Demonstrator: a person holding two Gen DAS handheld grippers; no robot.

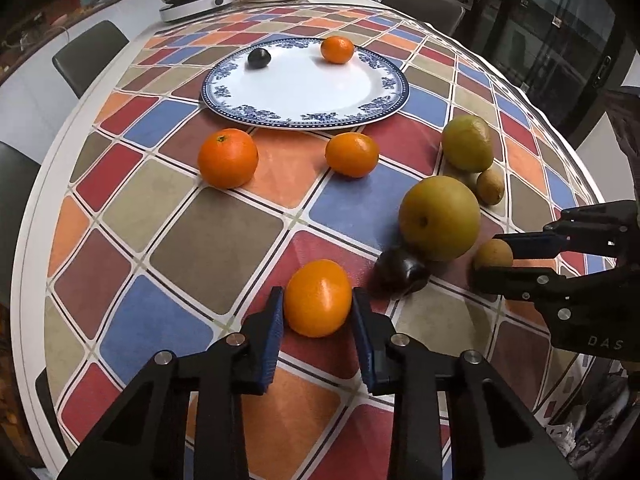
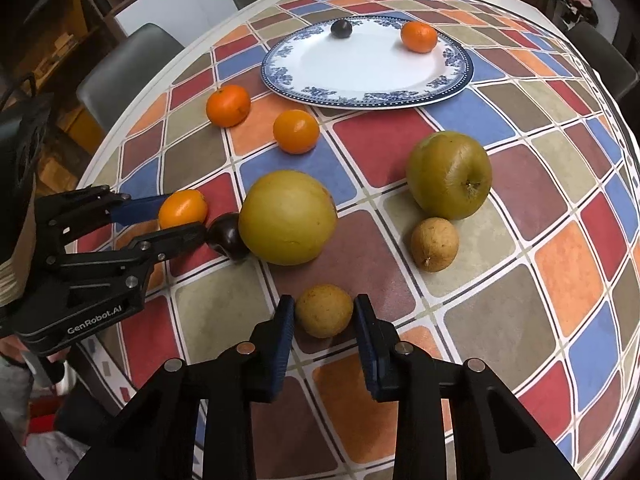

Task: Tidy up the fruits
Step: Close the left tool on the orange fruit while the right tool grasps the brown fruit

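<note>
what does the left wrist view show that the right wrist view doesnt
Only the left wrist view: the left tongs from behind, pads on the orange, and glass doors at right.

Only the right wrist view: the right tongs from behind, closed on a small brown fruit, and the person's sleeve at left.

Both: the plate holding a plum and a mandarin, and the big pear beside a second plum.

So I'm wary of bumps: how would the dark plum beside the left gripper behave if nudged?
The dark plum looks round and glossy, so it would probably roll easily and feel slippery. It touches the big yellow-green pear, which may block it on that side.
</note>
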